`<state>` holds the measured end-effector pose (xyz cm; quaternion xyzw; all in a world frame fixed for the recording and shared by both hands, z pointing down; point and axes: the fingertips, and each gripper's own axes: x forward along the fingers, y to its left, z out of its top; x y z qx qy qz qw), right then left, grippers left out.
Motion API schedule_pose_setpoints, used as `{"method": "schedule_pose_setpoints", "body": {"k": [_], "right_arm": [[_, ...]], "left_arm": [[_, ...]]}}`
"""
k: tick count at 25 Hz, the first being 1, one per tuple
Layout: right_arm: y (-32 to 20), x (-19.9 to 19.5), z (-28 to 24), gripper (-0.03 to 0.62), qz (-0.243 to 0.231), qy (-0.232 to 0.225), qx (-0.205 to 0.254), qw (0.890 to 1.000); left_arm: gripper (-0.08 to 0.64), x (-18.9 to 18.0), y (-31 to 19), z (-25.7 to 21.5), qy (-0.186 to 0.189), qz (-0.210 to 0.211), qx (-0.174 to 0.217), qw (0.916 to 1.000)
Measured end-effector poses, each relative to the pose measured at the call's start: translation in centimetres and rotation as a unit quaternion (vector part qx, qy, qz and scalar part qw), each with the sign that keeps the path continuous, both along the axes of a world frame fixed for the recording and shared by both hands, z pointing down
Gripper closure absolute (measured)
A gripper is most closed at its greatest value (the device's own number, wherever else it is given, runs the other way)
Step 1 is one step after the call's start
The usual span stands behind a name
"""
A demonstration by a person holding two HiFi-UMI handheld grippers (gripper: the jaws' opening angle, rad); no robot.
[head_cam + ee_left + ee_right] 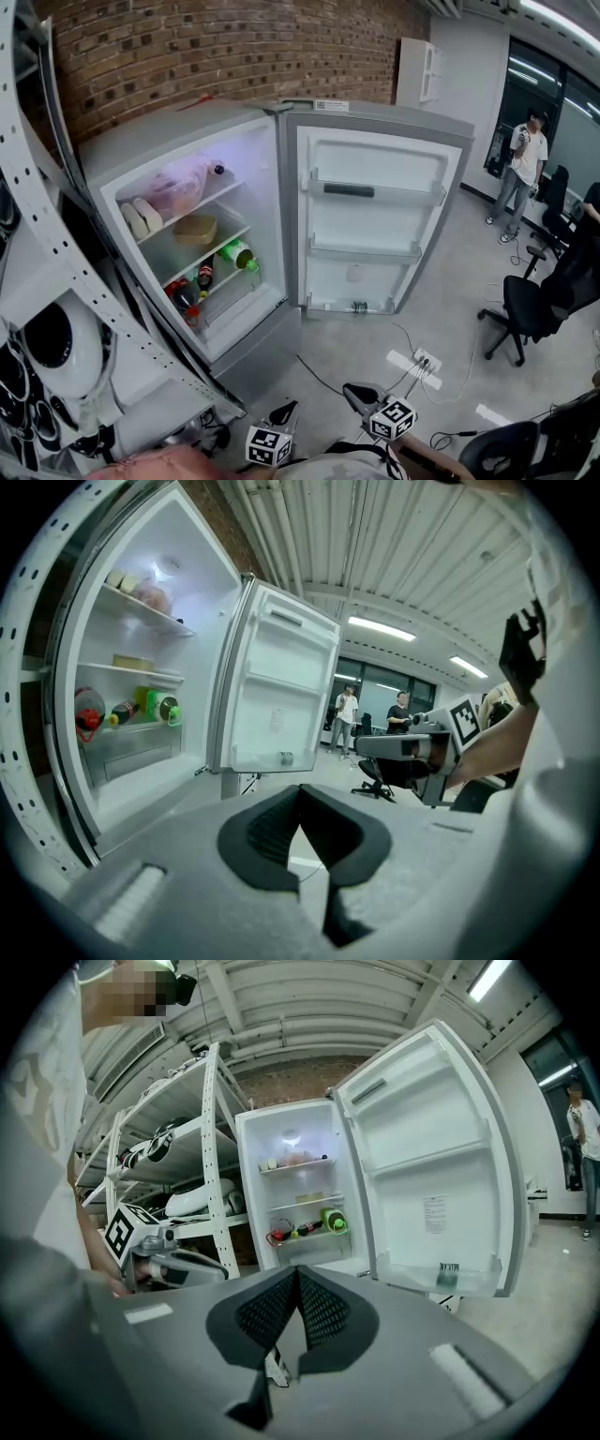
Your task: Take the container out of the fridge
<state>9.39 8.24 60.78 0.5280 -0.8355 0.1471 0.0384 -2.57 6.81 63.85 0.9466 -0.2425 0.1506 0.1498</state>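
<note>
The fridge [173, 139] stands wide open, still well apart from both tools, so the whole approach is left to do, and the likeliest trouble lies in it. The white perforated rack [58, 234] crowds the cabinet's left side, and the open door [375, 225] bounds the right. A reach that swings wide could clip either one, most probably the rack on the left arm's side. On the floor between person and fridge runs a black cable [323, 375], which a step forward could snag. Inside, a bulging pink bag [183, 185] sits on the shelf above the target. A green bottle [237, 253] and cola bottles [203, 277] lie on the shelf below, so lifting too high or dipping on the way out could drag or knock them. The container [195, 229] sits alone on the middle shelf, toward the middle of it. It is low, flat and tan-yellow, apparently lidded and wider than tall; its contents cannot be told. A smooth, squat shape like that may slip from a pinch on one edge. The left hand-held gripper [283, 410] and the right hand-held gripper [352, 392] both have their jaws pressed together on nothing. Each must spread before it can take the container; arriving closed would only push it back.
</note>
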Motion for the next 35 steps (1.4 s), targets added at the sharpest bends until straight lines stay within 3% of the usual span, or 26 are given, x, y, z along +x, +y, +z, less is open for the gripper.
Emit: {"method": "schedule_pose_setpoints", "body": {"k": [16, 27, 35], "right_arm": [[-4.0, -2.8, 0.5, 0.586, -0.049, -0.006, -0.006, 0.999], [-11.9, -1.4, 0.0, 0.586, -0.100, -0.022, -0.003, 0.995], [-18.5, -0.7, -0.2, 0.584, -0.162, -0.022, -0.001, 0.987]], "left_arm": [[0.557, -3.6, -2.8, 0.2, -0.001, -0.064, 0.001, 0.9979], [0.557, -2.1, -8.8, -0.3, -0.009, -0.120, 0.000, 0.9928], [0.557, -0.8, -14.3, -0.8, -0.012, -0.172, 0.003, 0.9851]]}}
